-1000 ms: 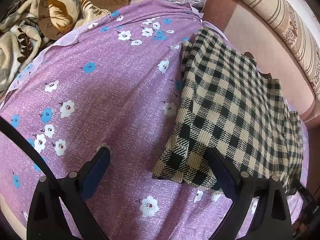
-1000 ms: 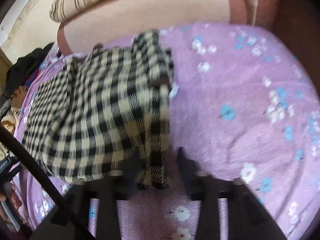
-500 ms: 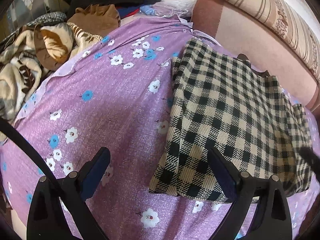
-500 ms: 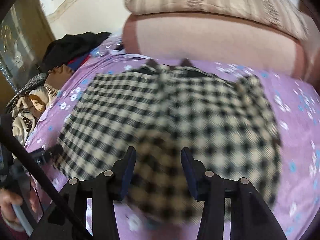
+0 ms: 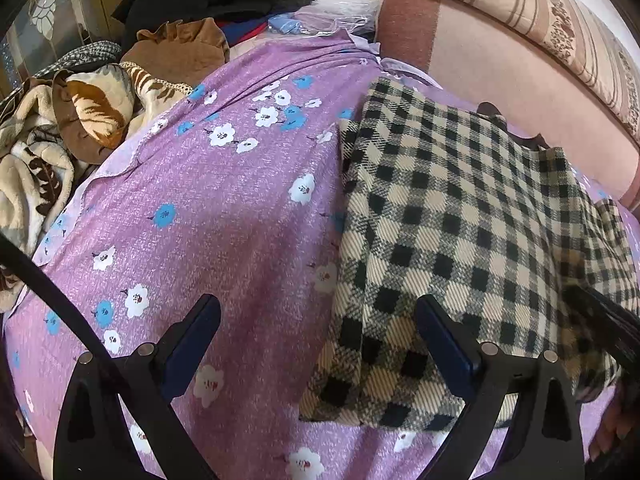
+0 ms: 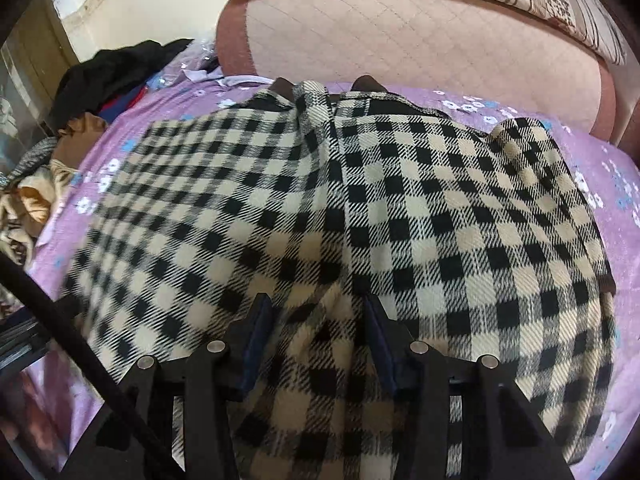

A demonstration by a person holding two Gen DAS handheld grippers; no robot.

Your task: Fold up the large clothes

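While we looked along our two tools, we saw the checked coat (image 6: pixel 420 216) lying on the purple sheet (image 5: pixel 224 216) with blue and white flowers. The coat was black and cream, and it lay flat and folded, near the pink headboard (image 6: pixel 420 40). Our left gripper (image 5: pixel 318 344) was spread wide and held nothing. Its left finger was over the bare sheet, and its right finger (image 5: pixel 444 344) was over the near left corner of the coat. We could not tell if that finger touched the cloth. Our right gripper (image 6: pixel 318 340) was over the near edge of the coat, close to the middle seam. A raised bunch of checked cloth sat between its two fingers (image 6: pixel 256 340). The fingers were partly closed, but we could not tell if they squeezed the cloth or only stood beside it. In the right wrist view, two dark brown tips stuck out at the far edge of the coat, by the headboard. A striped pillow (image 5: pixel 560 24) lay on top of the headboard. At the far left side of the bed we saw a pile of other clothes (image 5: pixel 176 52), some brown, some black, and a brown and cream blanket (image 5: pixel 44 148).
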